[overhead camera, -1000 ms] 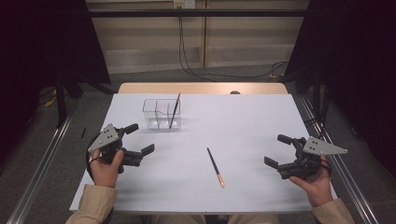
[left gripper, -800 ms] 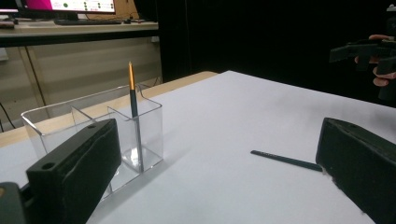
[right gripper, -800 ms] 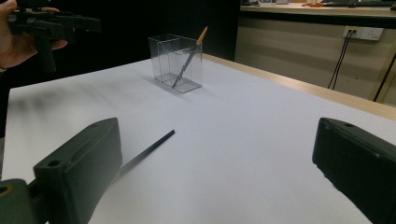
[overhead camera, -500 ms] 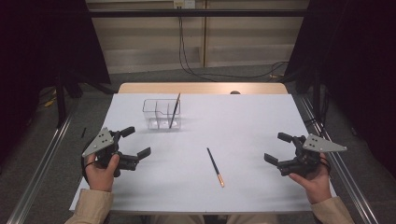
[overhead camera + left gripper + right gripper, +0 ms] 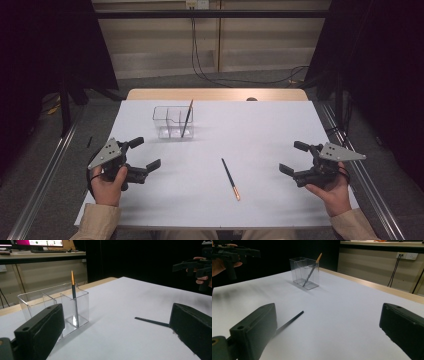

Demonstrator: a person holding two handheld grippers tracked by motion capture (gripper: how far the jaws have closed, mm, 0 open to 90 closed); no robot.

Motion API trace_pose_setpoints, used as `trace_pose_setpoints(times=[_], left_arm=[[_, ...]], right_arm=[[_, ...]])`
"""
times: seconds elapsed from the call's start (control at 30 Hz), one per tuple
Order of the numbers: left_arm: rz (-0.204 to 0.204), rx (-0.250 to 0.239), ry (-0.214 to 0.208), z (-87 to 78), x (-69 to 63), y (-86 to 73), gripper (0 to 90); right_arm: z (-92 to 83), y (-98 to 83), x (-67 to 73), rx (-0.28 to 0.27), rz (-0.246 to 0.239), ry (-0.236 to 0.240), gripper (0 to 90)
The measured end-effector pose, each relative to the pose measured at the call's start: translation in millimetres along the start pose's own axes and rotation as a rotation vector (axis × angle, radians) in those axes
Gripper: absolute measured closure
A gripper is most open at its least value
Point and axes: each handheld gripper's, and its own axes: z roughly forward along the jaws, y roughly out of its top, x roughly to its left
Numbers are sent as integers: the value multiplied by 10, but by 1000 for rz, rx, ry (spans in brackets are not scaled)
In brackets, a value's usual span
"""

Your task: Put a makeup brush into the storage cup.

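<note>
While one pencil already stands in the clear holder (image 5: pixel 173 121), a second pencil (image 5: pixel 230 178) lies flat on the white table top (image 5: pixel 270 125), so the work looks about half done: one stowed, one left to pick up and drop in.

Landmark: the clear holder, a divided transparent box toward the far edge of the table, left of centre.
- Stowed pencil (image 5: pixel 187 118): leans in the holder's right-hand compartment, orange end up and clear of the rim. In the left gripper view it (image 5: pixel 73 287) stands nearly upright.
- Loose pencil: nearer the person than the holder and off to its right, well apart from it. Dark tip points back toward the holder, orange end toward the person. Nothing touches it.
- Left gripper (image 5: pixel 141 153): nearer the person than the holder and to its left, jaws spread wide, nothing between them.
- Right gripper (image 5: pixel 293 157): far to the holder's right, near the table's right edge, jaws likewise wide apart and holding nothing. The right gripper view shows the loose pencil (image 5: pixel 289 322) running out from behind its left jaw.

Judgement: the loose pencil sits roughly midway between the two grippers, so either could take it. A thin pencil lying flat leaves little to grip; closing across its shaft would be the careful way.
</note>
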Motion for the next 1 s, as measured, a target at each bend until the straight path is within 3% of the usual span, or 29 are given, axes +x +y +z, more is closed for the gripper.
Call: trace_pose_setpoints(times=[0.47,1.0], left_arm=[[11,-5,-22,77,-38,16,0],[7,2,-41,119,-28,-4,0]], right_arm=[[93,21,-40,32,22,-42,6],[302,156,-18,33,36,-38,6]])
